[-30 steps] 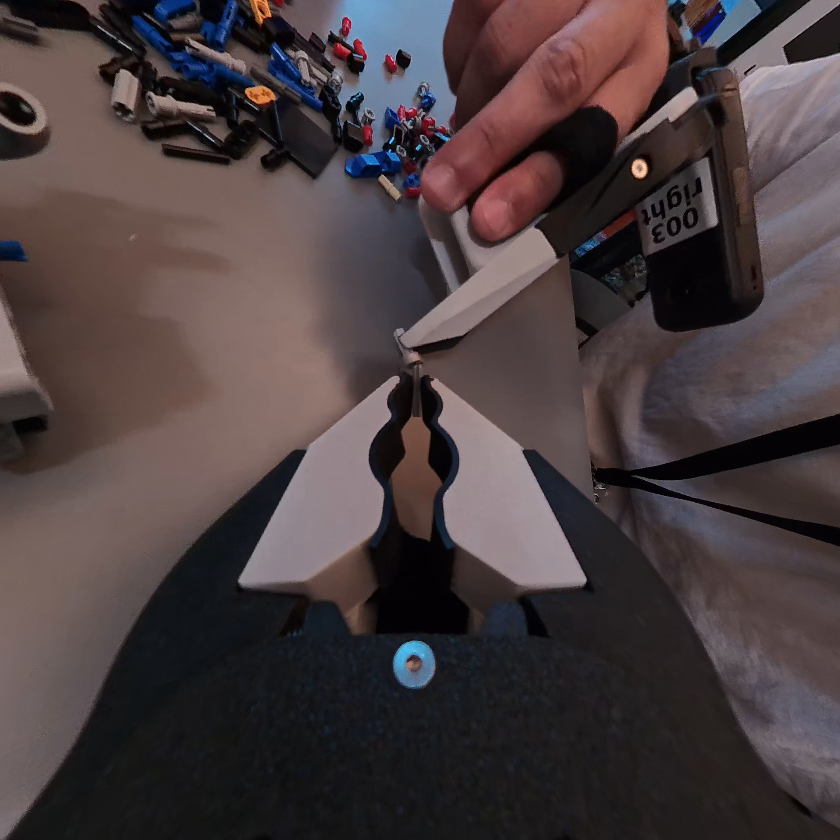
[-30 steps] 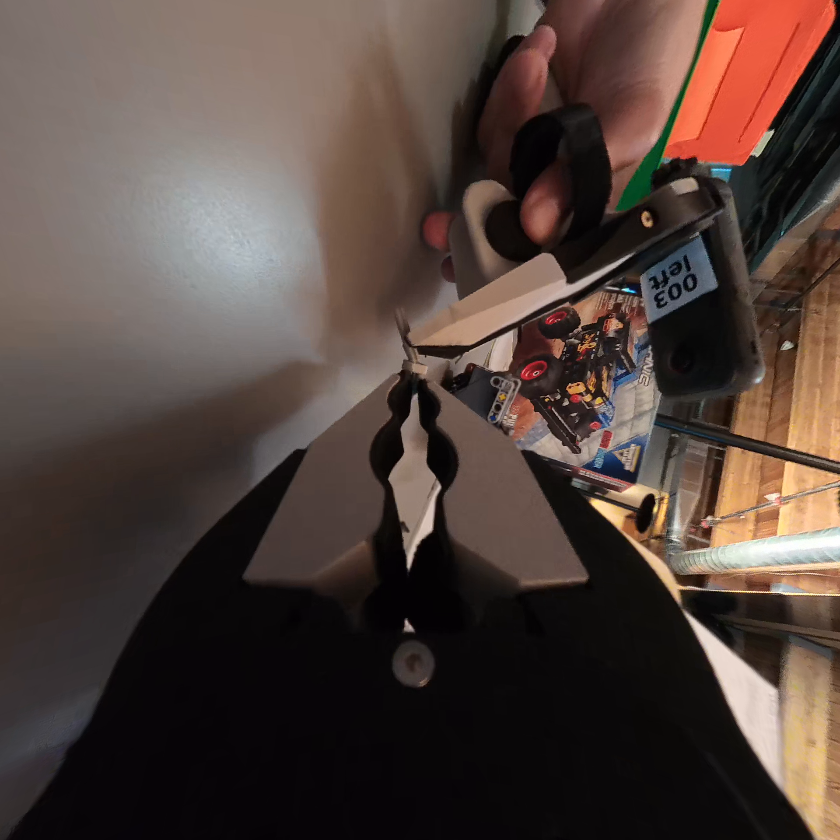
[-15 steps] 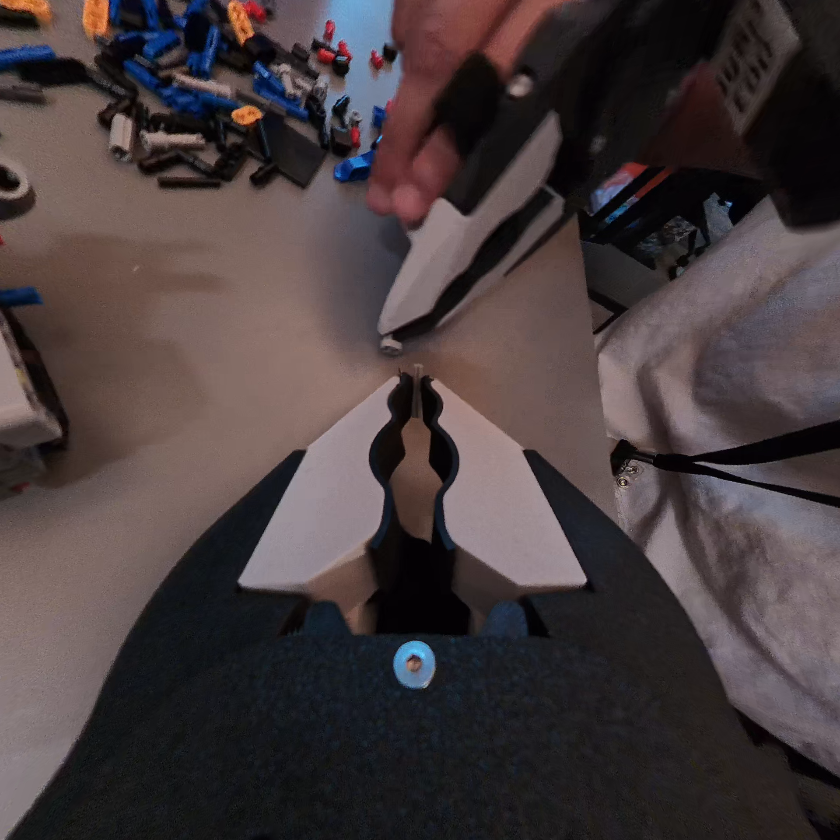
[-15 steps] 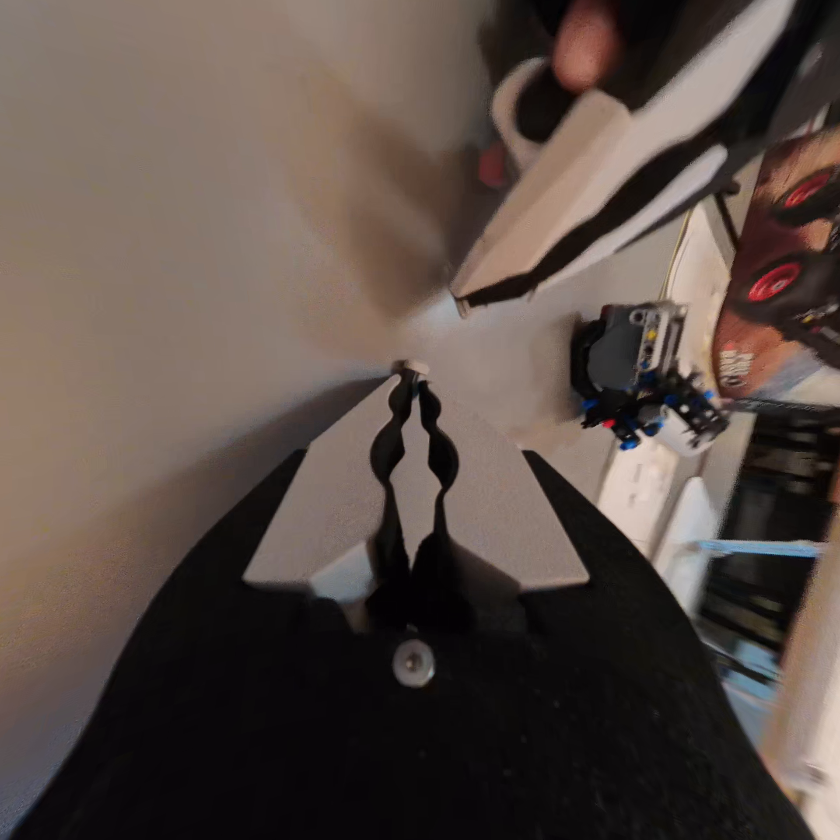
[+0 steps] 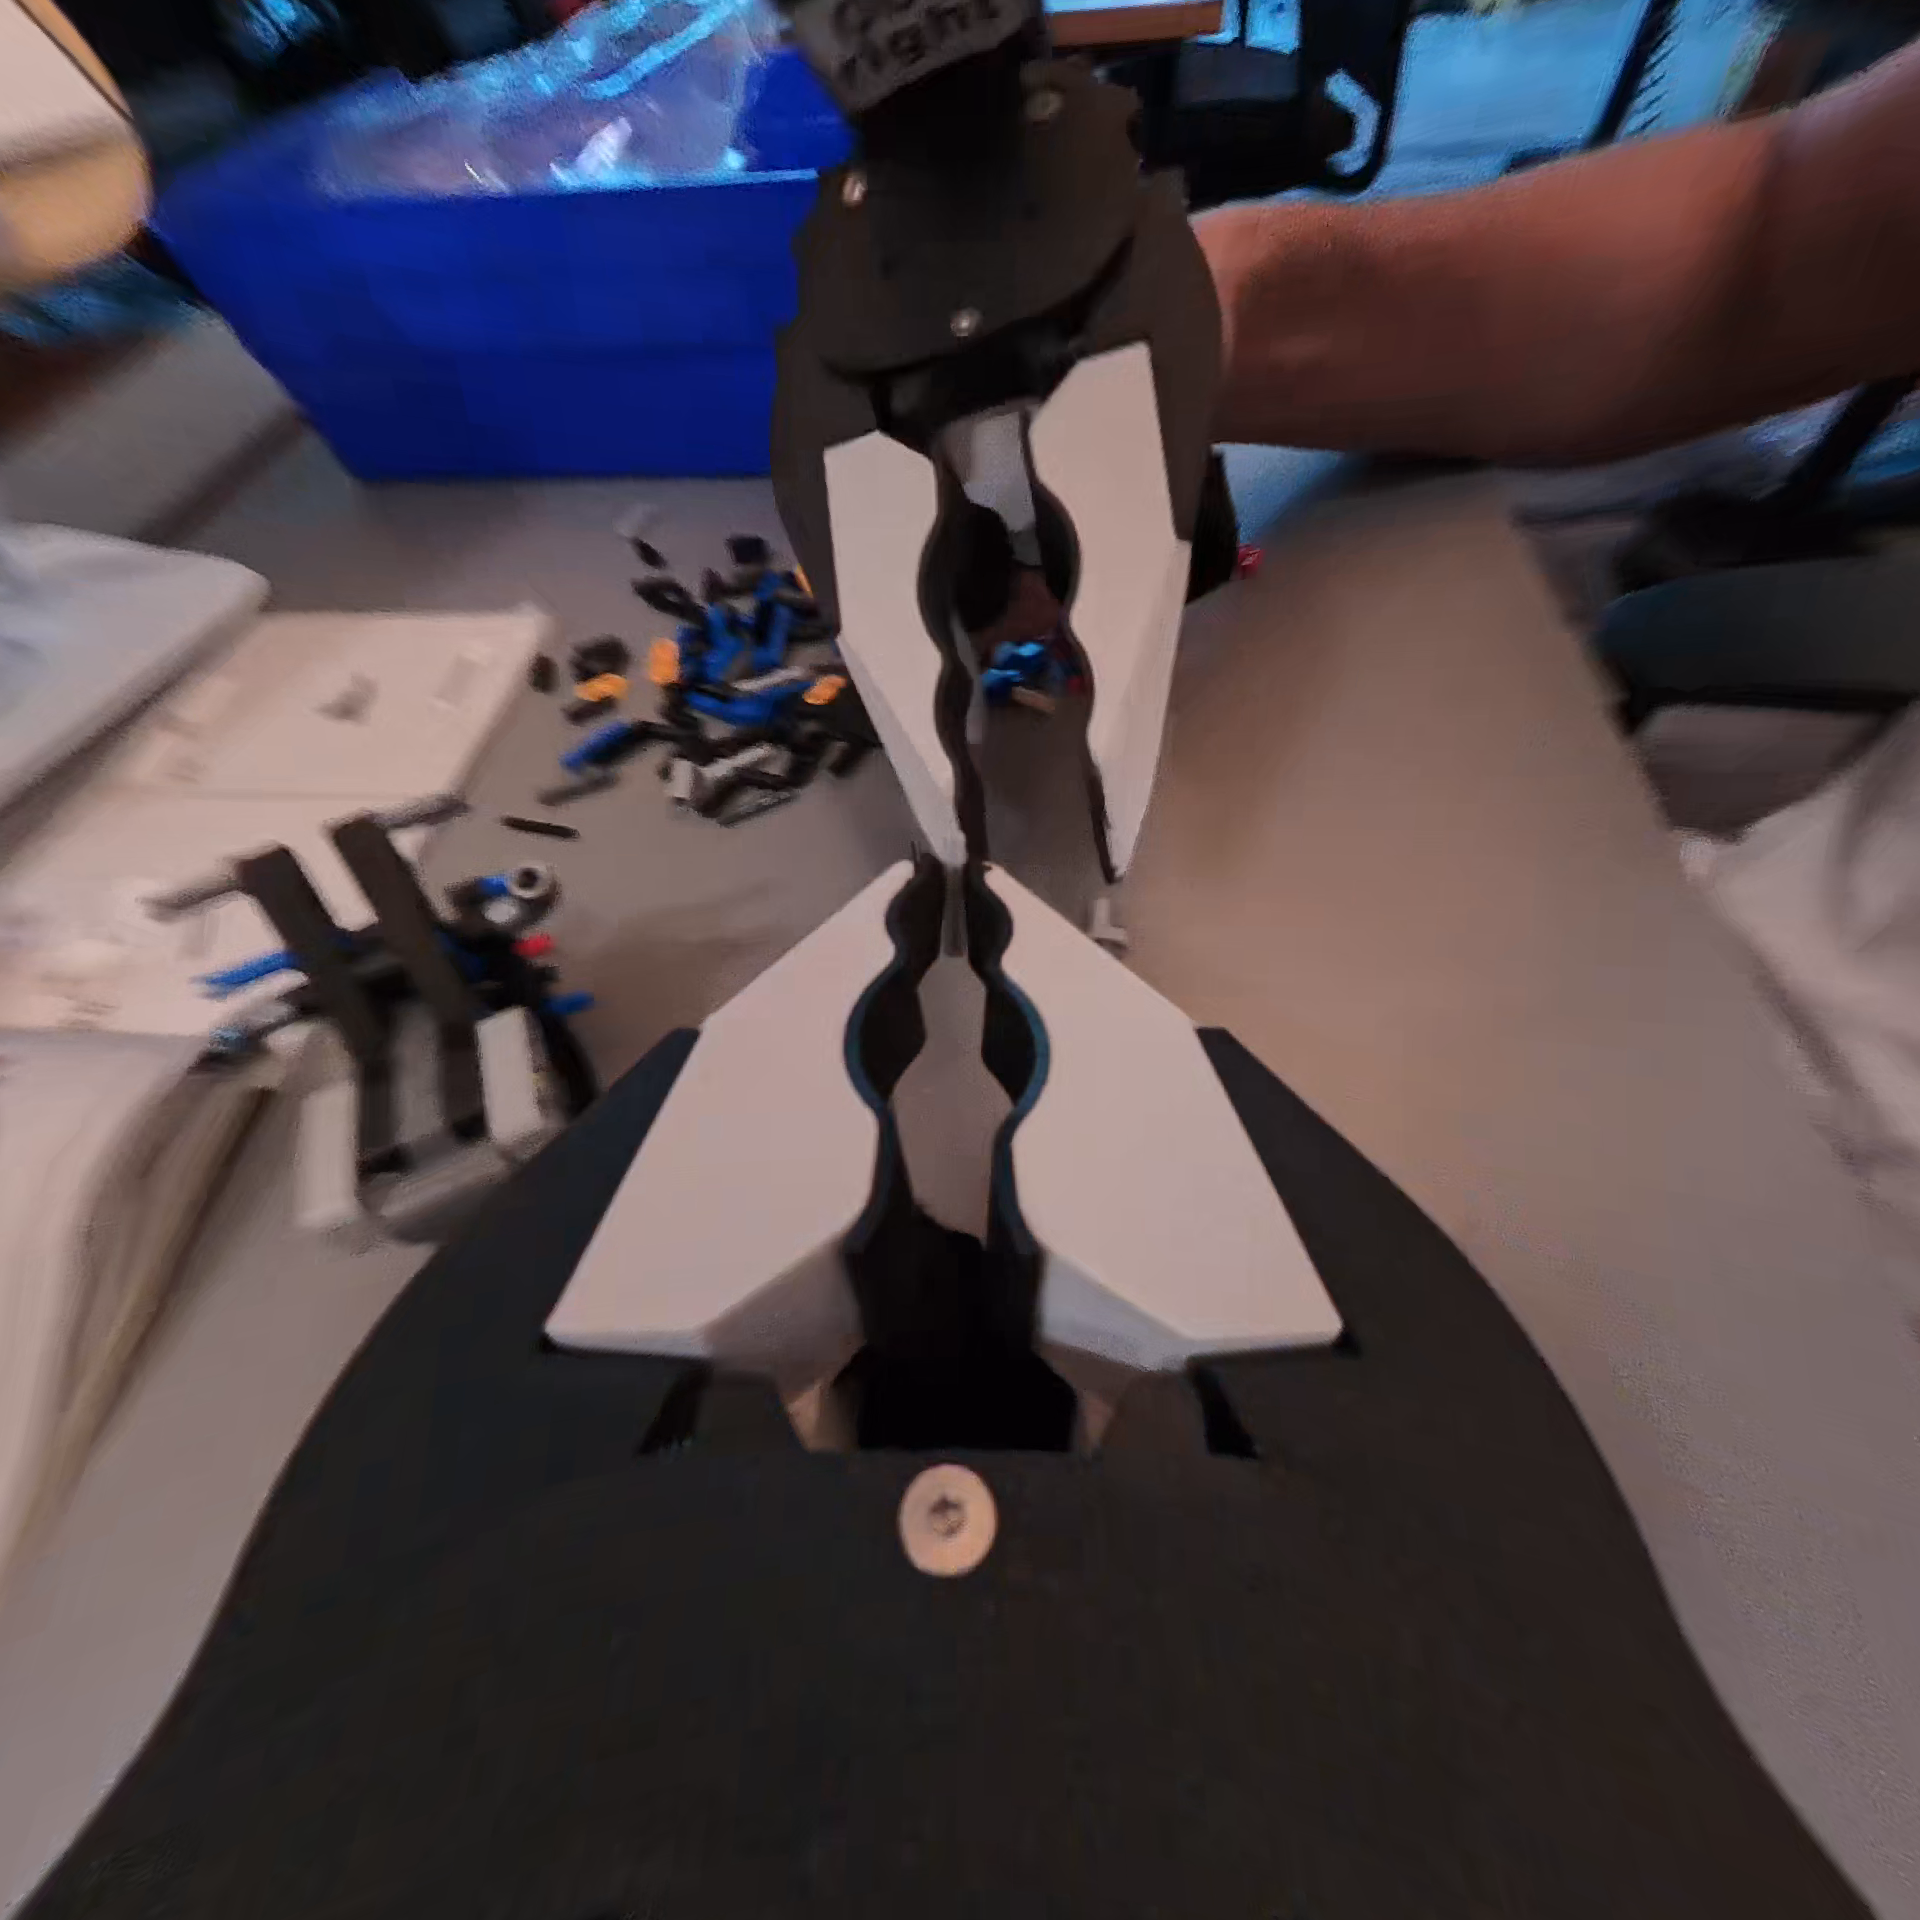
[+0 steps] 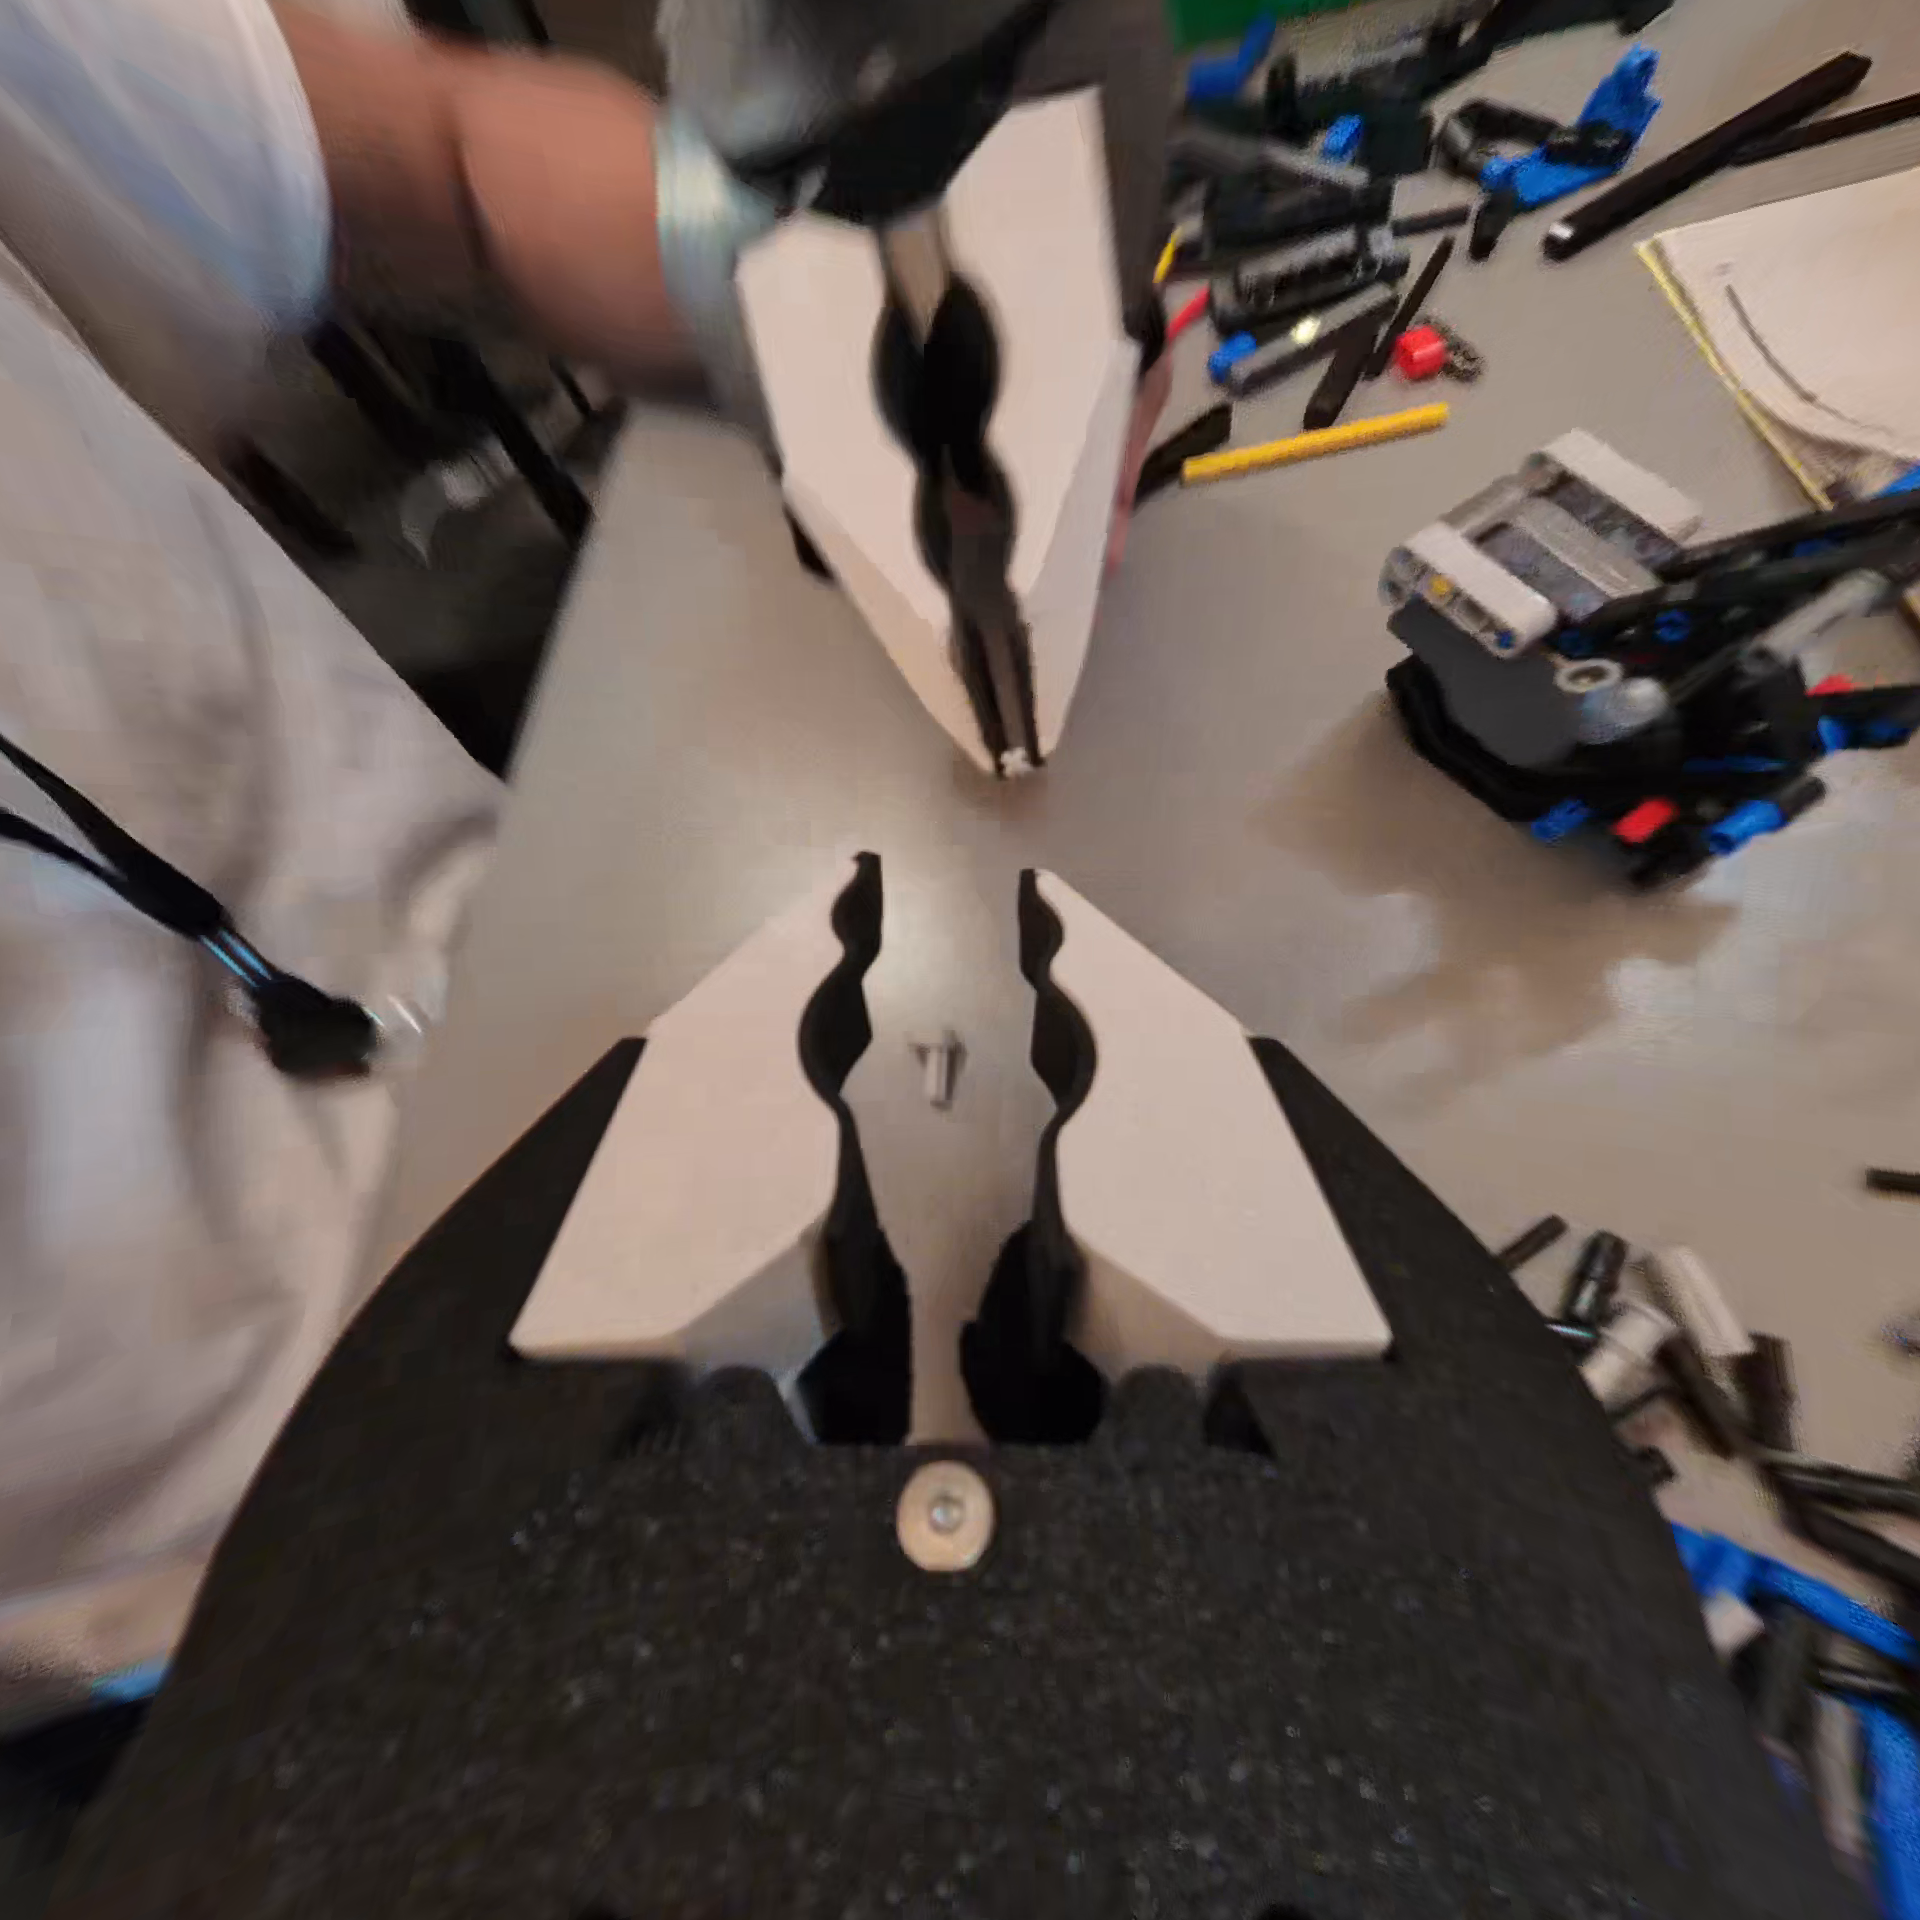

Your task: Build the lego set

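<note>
My left gripper (image 5: 951, 883) is shut on a thin grey axle piece (image 5: 951, 920) held upright at its tips; the piece shows as a small pale end (image 6: 1016, 764) in the right wrist view. My right gripper (image 6: 948, 873) is open and empty, facing the left gripper (image 6: 1008, 748) tip to tip just above the grey table. A small grey connector (image 6: 940, 1070) lies on the table between the right gripper's fingers. In the left wrist view the right gripper (image 5: 1034, 862) hangs open opposite, with that connector (image 5: 1107, 920) below one fingertip.
A partly built grey, black and blue model (image 6: 1621, 665) stands to the right, also seen at the left in the left wrist view (image 5: 416, 1018). Loose bricks (image 5: 727, 686), a yellow axle (image 6: 1314, 442), an instruction booklet (image 5: 332, 707) and a blue bin (image 5: 499, 312) lie beyond. Both grippers' tips are close together, under 4 cm apart. It is some 5 cm from my right tips to the small grey connector (image 6: 940, 1070). It is also in sight in the left wrist view (image 5: 1089, 911).
The two grippers have pulled apart and swung to face each other. The right gripper has opened and its small grey connector now lies on the table. The left gripper still holds the axle piece.
</note>
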Action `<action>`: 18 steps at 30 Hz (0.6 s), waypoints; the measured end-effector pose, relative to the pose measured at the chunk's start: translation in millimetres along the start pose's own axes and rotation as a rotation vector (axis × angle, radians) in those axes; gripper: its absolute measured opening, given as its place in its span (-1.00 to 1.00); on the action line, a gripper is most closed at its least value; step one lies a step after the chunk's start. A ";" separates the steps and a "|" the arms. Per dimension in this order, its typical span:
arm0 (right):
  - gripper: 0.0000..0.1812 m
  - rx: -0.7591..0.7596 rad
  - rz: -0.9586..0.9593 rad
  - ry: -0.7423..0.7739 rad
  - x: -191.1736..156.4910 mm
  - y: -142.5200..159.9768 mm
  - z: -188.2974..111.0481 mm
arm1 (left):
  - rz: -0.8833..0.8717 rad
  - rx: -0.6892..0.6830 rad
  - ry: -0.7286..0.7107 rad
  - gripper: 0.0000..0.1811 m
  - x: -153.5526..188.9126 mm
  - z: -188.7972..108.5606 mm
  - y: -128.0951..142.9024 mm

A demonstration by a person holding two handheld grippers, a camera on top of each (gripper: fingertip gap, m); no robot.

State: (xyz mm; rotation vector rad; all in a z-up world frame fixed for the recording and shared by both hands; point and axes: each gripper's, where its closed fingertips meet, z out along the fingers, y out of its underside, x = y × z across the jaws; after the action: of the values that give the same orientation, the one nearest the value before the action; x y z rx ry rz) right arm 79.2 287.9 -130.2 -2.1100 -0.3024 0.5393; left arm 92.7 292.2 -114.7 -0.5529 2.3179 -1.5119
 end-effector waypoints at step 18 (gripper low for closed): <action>-0.97 0.260 0.260 -0.040 17.7 -32.9 -11.7 | 0.414 -0.060 -0.368 -0.97 -14.3 -3.3 -10.6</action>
State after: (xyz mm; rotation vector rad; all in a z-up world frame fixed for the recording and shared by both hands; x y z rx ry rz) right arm 100.0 305.0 -101.8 -1.8969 0.0218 0.7322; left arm 105.2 297.8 -102.9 -0.3060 2.0367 -1.0538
